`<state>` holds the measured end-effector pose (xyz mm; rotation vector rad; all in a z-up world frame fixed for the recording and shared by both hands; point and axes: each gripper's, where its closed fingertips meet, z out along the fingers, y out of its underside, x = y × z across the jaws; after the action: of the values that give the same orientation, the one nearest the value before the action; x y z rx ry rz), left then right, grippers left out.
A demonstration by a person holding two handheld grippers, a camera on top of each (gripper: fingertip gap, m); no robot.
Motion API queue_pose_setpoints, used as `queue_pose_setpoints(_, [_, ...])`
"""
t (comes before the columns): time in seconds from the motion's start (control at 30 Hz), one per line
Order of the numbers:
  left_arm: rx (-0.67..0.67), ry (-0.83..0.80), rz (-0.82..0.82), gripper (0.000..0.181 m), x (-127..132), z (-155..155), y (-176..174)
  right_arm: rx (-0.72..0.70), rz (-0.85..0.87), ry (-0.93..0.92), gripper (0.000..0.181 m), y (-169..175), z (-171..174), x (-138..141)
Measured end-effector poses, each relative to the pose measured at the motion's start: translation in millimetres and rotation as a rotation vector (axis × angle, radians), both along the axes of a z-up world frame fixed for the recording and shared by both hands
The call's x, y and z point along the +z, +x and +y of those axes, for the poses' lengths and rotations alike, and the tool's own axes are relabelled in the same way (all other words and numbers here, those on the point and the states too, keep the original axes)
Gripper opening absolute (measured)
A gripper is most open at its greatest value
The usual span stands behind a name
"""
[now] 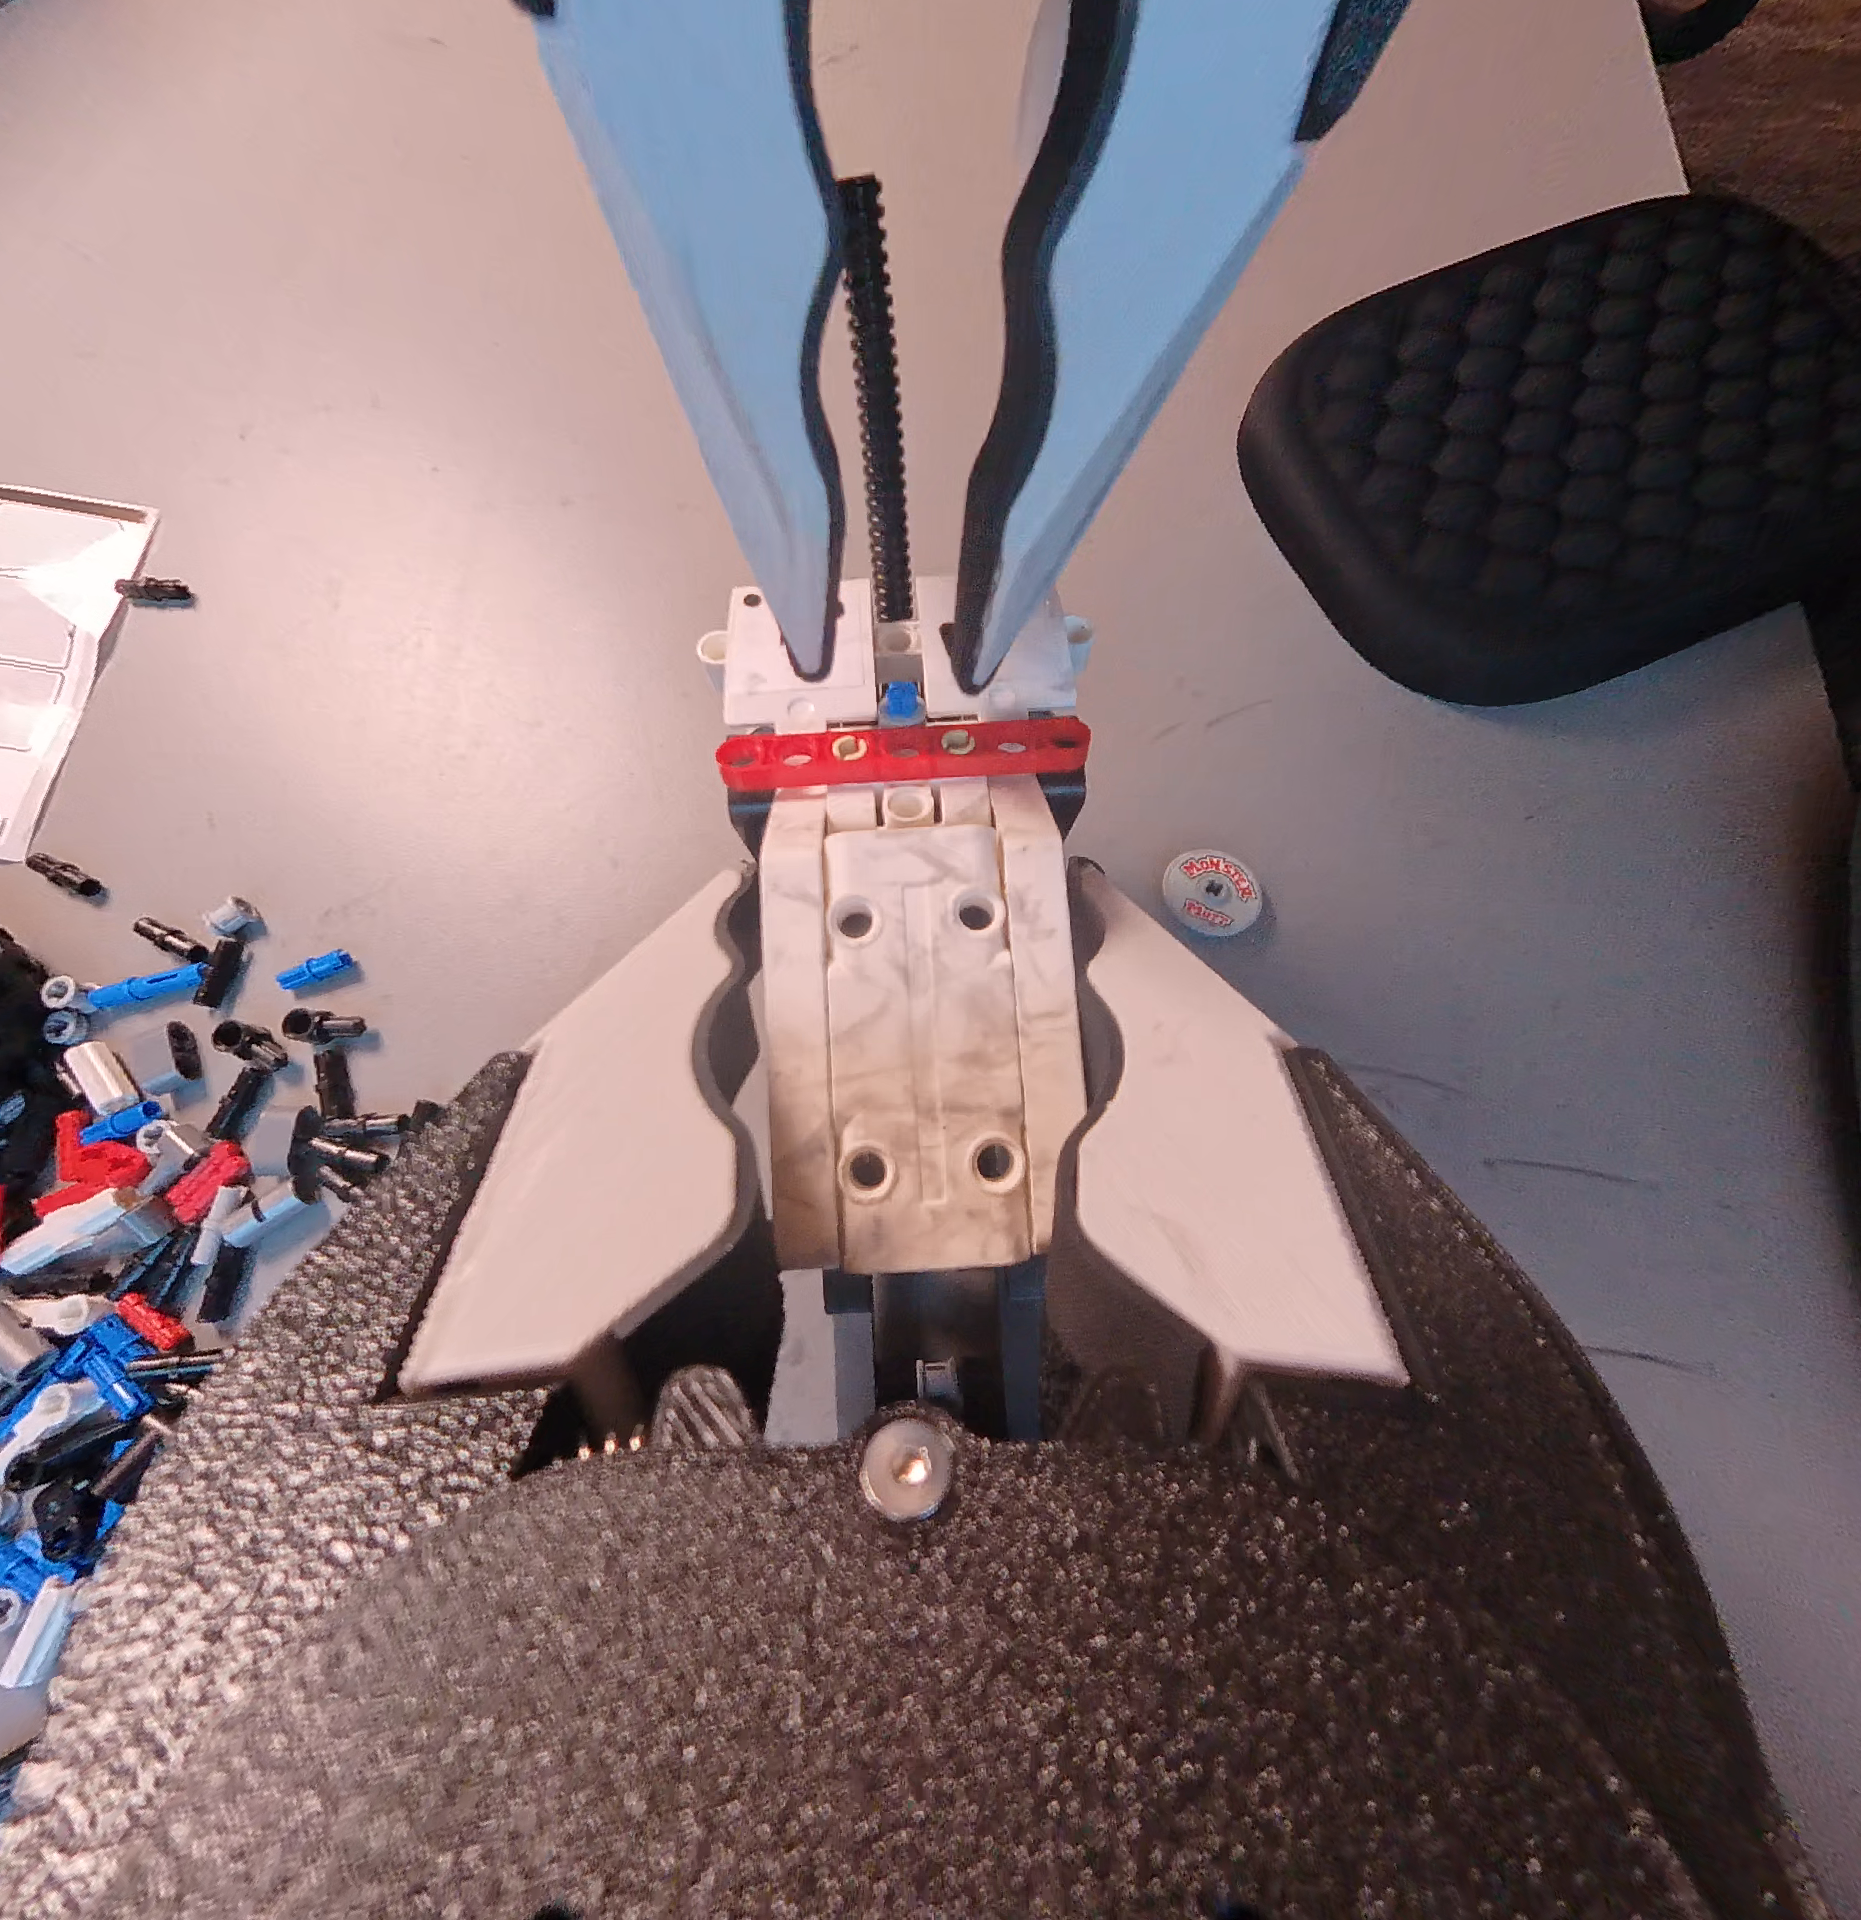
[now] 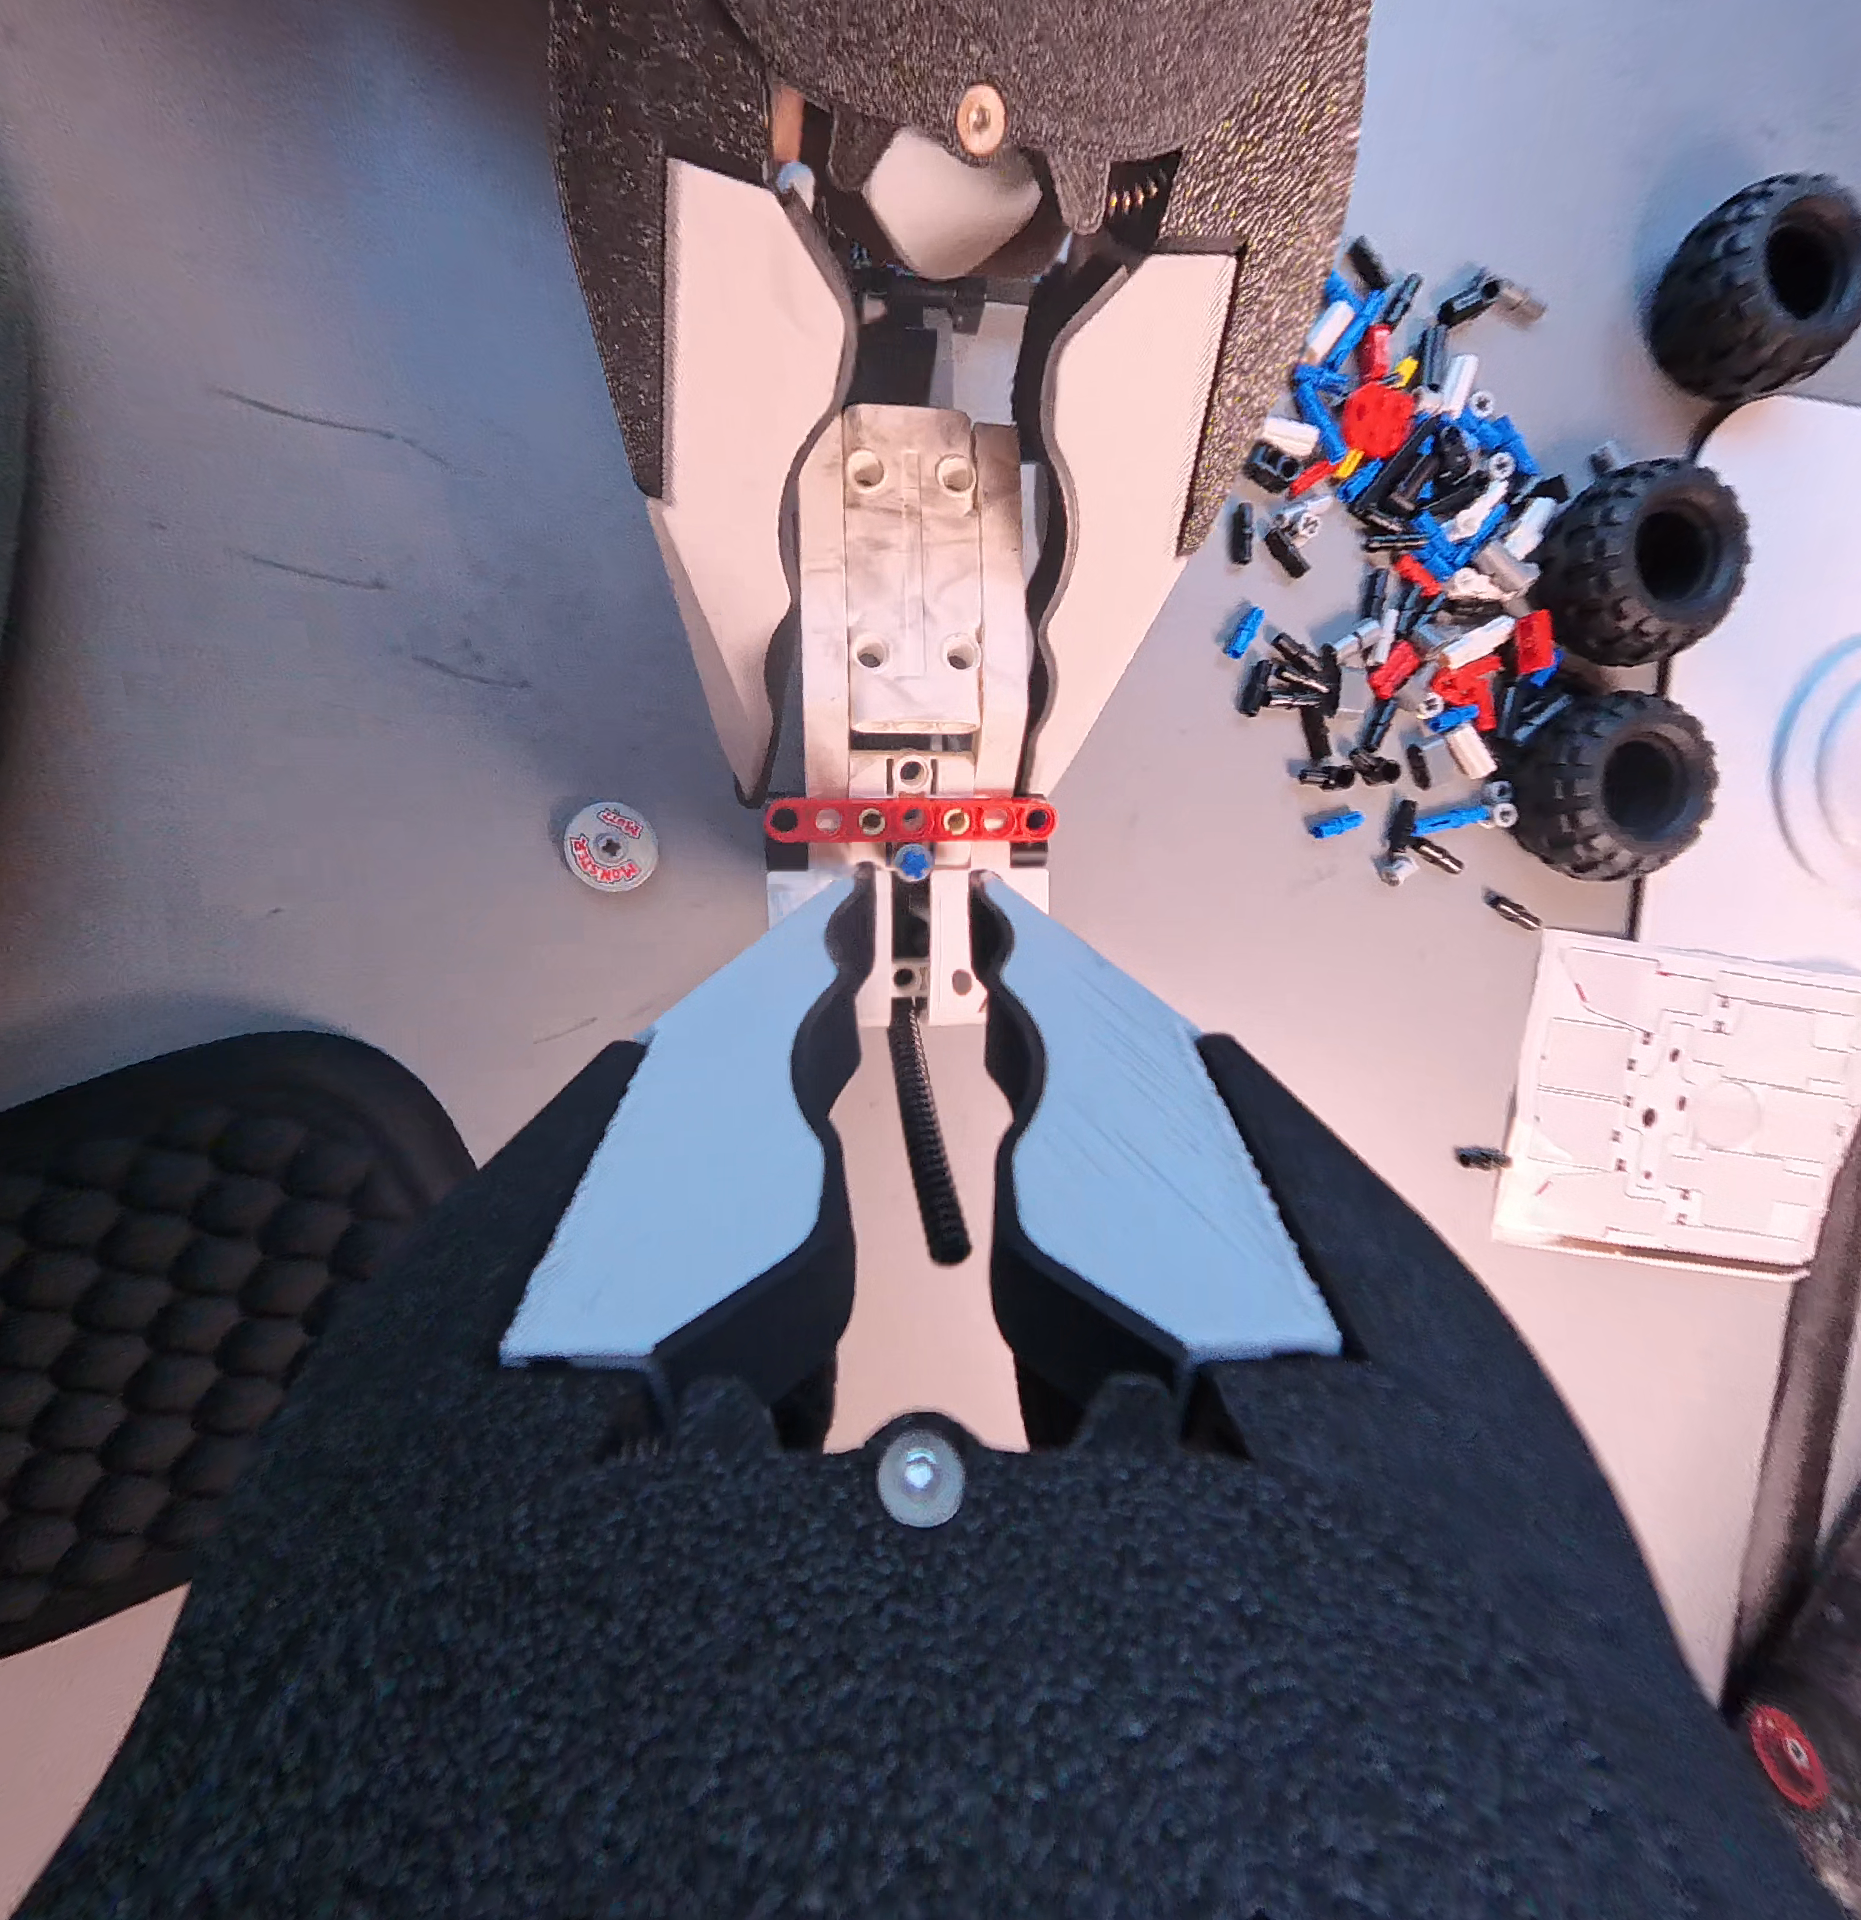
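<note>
In the left wrist view, the left gripper [image 1: 910, 894] is clamped on the white marbled block [image 1: 921, 1049] of a toy-brick assembly [image 1: 905, 758] resting on the grey table [image 1: 386, 312]. A red beam [image 1: 903, 750] crosses the assembly, and a black ribbed hose [image 1: 876, 395] runs away from it between the right gripper's fingers. A small printed disc [image 1: 1214, 892] lies just beside the assembly, and loose bricks [image 1: 105, 1195] are piled at the table's left edge. In the right wrist view, the right gripper [image 2: 913, 883] grasps the assembly's white end [image 2: 910, 935] just short of the beam. Three black tyres [image 2: 1638, 561] and a white sheet [image 2: 1674, 1101] lie at the right edge, and a black chair seat [image 2: 157, 1247] sits beyond the near edge.
</note>
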<state>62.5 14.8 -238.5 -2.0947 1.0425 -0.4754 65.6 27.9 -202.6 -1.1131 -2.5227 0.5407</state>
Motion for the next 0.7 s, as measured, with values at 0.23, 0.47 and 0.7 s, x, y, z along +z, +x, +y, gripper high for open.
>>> queue_pose_setpoints(0.23, [-0.009, 0.009, -0.001, 0.058, 0, 0, 0, 0.051, -0.111, -0.043, 0.008, -2, -6, -5])
queue_pose_setpoints(0.47, [-0.013, -0.001, 0.010, 0.057, -2, -1, -1, 0.108, -0.108, 0.010, 0.003, -3, -6, -6])
queue_pose_setpoints(0.7, [-0.027, -0.036, 0.044, 0.054, -11, -5, 1, 0.063, -0.066, -0.064, 0.002, -1, -6, 1])
